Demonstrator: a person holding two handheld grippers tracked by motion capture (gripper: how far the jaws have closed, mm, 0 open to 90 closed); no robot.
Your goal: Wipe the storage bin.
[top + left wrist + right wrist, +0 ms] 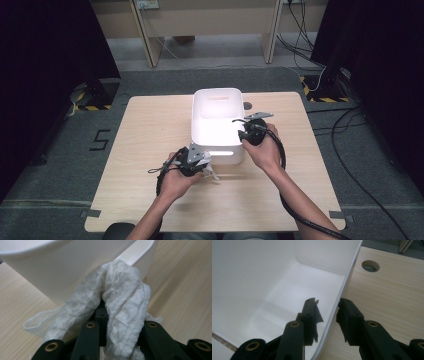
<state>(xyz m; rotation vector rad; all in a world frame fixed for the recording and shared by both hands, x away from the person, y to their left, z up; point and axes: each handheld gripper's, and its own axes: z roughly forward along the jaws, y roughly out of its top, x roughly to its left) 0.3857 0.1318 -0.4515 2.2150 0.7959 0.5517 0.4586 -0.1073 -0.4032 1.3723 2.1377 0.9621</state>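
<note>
A white plastic bin [218,91] stands mid-table, and its near end wall fills the top of the left gripper view [62,270]. In front of the bin's near left corner, my left gripper [202,162] is shut on a white knitted cloth [120,297]. The cloth drapes over its jaws, and a bit of it [212,174] hangs toward the table. My right gripper [245,132] sits at the bin's right rim. In the right gripper view [327,307] one jaw is inside the bin wall [262,277] and the other outside, closed on the rim. The bin looks empty inside.
The light wooden table [150,130] has a round cable hole [370,266] just right of the bin's far end. A "5" is marked on the floor [100,140] to the left. Cables run across the grey carpet on the right, and dark screens stand on both sides.
</note>
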